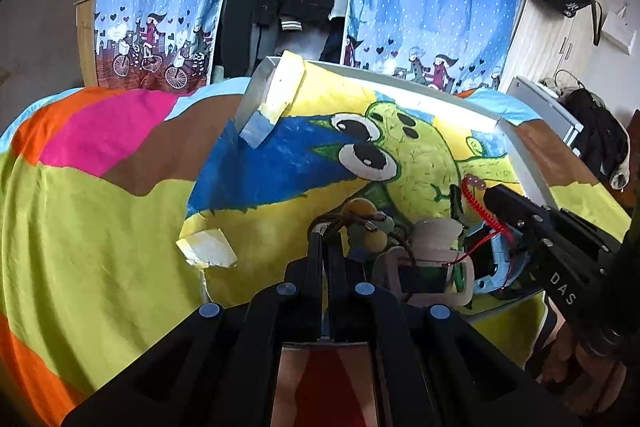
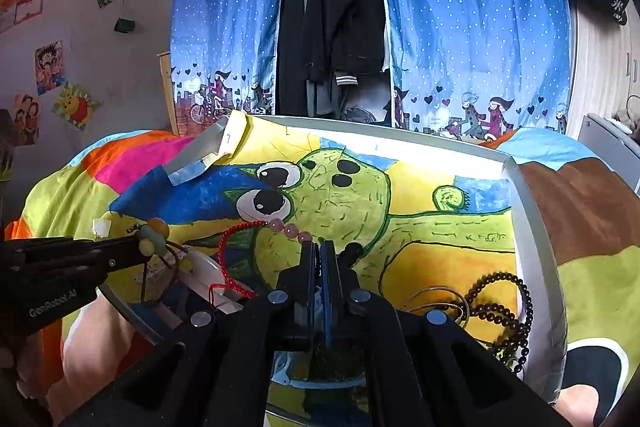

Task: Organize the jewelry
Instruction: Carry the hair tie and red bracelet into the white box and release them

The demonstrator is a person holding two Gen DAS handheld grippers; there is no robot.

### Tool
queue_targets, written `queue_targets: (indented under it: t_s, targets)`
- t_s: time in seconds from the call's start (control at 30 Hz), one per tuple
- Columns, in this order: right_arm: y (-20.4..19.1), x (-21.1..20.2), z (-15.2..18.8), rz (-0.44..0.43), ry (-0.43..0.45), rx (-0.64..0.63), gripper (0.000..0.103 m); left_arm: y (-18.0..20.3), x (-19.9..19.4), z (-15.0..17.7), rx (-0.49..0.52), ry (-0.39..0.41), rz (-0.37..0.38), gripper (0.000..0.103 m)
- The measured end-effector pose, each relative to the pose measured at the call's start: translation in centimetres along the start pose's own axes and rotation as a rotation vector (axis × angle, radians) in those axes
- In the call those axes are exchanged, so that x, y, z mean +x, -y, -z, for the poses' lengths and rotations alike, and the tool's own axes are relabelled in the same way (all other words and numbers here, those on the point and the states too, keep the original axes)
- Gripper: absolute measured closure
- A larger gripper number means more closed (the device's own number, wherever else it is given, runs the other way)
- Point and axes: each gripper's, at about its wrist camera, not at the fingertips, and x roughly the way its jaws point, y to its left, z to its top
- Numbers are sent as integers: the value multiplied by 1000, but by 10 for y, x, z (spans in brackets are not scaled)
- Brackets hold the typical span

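My left gripper [image 1: 328,229] is shut on a brown cord bracelet with yellow beads [image 1: 362,207], held just above a white jewelry stand [image 1: 434,231]. In the right wrist view that same left gripper [image 2: 138,247] comes in from the left with the yellow-bead bracelet [image 2: 154,231] over the white stand [image 2: 204,263]. My right gripper [image 2: 319,245] is shut on a red beaded bracelet [image 2: 228,259] whose pink beads [image 2: 292,229] sit at its fingertips. The left wrist view shows the right gripper [image 1: 490,193] and the red bracelet [image 1: 472,205] hanging over a blue box [image 1: 496,255].
Everything lies on a painted board with a green cartoon figure and a white frame [image 2: 532,227], set on a colourful bedspread [image 1: 100,227]. A dark bead strand [image 2: 508,303] and a thin wire hoop [image 2: 432,295] lie at the board's right. A foam block [image 1: 208,251] lies on the left.
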Motion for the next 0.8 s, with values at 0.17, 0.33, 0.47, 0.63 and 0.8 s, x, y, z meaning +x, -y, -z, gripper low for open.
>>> queue_targets:
  t_s: [0.17,0.33,0.47,0.63,0.8]
  targets:
    - [4,-1,0,-6,-20,15,98,-1,1,2,-20,-33,-35,101]
    - [9,-7,1,-13,-29,37,84,-4,-8,1,-43,-15,-74,62]
    - [11,-21,0,-8,-20,34,70,-2,-27,-4,-51,37,-82,50]
    - [18,-45,-4,4,20,61,39,10,-56,-11,-35,101,-120,30]
    - [27,-78,-11,9,72,91,15,23,-88,-16,-28,194,-132,17]
